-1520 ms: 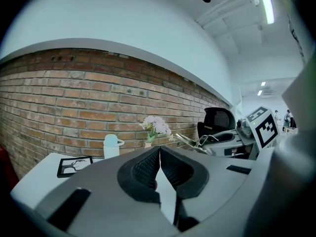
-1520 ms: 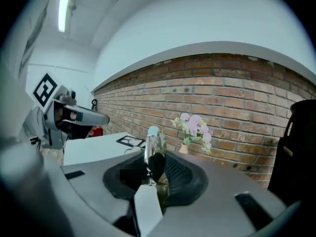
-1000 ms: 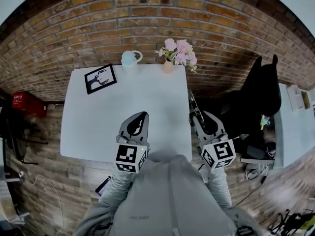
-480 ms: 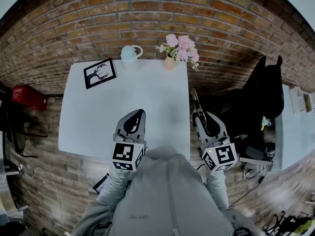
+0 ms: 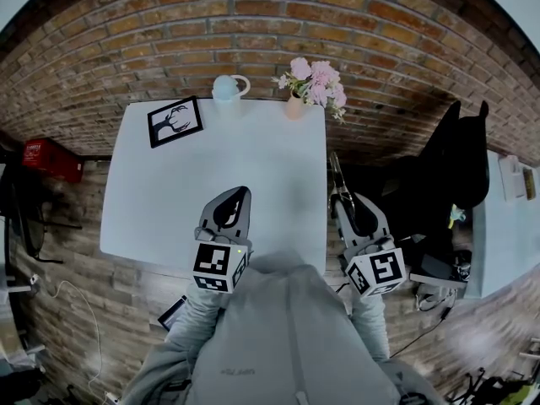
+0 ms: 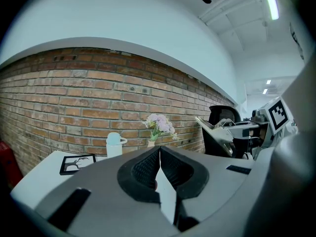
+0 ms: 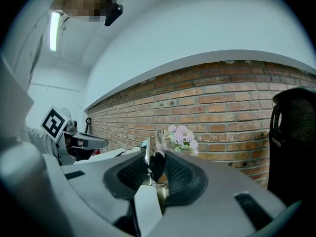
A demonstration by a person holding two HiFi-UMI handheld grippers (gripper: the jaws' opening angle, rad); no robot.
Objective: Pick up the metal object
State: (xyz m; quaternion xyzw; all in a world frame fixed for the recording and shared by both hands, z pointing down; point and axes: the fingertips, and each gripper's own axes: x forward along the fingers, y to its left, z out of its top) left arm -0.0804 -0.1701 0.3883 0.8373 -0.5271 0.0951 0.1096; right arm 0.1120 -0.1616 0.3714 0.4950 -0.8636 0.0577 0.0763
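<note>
Right gripper [image 5: 342, 202]: my jaws are clenched on the metal object [image 5: 336, 175]. In the right gripper view its thin bright blade stands between my pads, pinched near its lower end, with the rest poking out past my fingertips.

Position, head view: the metal object is off the table [image 5: 152, 226], just beyond its 3 o'clock edge and clear of the top. Its long axis runs 6 to 12 o'clock, in line with my jaws, and the free end points toward 12, at the brick wall. So it lies dead ahead of me, not to one side.

Left gripper [image 5: 241, 194]: pinched closed, tips together, nothing between them. It hangs over the table's near edge, at 9 o'clock from my right gripper and well apart from the object. The right hand is the nearer one.

On the table's far edge: picture frame [image 5: 175, 121] at 11 o'clock, pale cup [image 5: 224, 89] at 12, flower vase [image 5: 295, 106] at 1. All are well clear of the object.

Judgement: the pickup looks done. The coming move turns on keeping the blade's forward tip clear of the table edge and the vase ahead.
</note>
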